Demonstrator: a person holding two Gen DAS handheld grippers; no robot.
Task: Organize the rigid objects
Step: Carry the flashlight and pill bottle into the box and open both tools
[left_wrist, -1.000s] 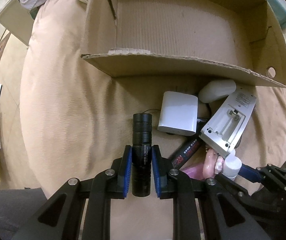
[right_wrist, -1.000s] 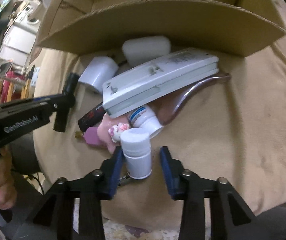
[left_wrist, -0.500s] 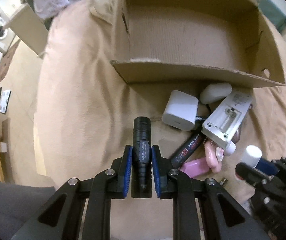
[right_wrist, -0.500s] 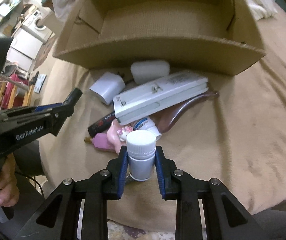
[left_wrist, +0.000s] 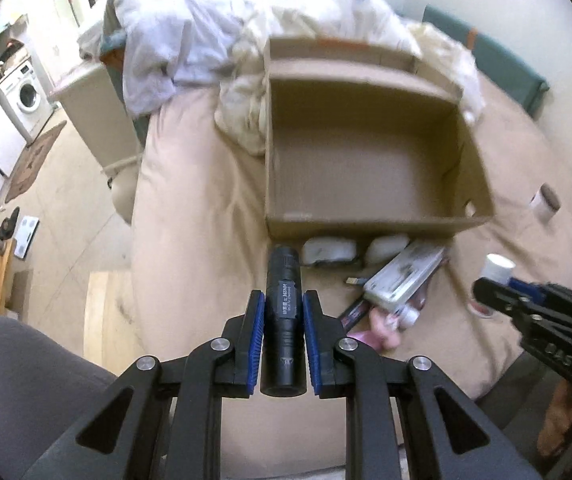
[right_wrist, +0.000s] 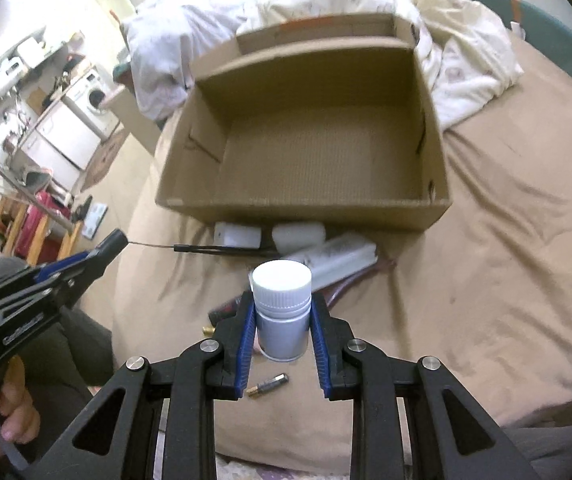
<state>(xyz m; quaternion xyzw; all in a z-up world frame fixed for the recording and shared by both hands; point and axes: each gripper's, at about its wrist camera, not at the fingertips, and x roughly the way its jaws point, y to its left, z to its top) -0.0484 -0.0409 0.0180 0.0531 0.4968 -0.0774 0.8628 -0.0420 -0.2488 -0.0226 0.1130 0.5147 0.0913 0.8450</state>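
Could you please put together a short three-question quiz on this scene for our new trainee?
1. True or false: the cardboard box already has items lying inside it.
2. What does the left gripper hold between its fingers? A) a white bottle B) a black flashlight C) a remote control
3. Fill in: the right gripper is closed on a white-capped ____.

Key
1. False: the box floor is bare in both views.
2. B: its blue pads press on both sides of the flashlight.
3. Bottle: it stands upright between the fingers, above a small battery lying on the beige sheet.
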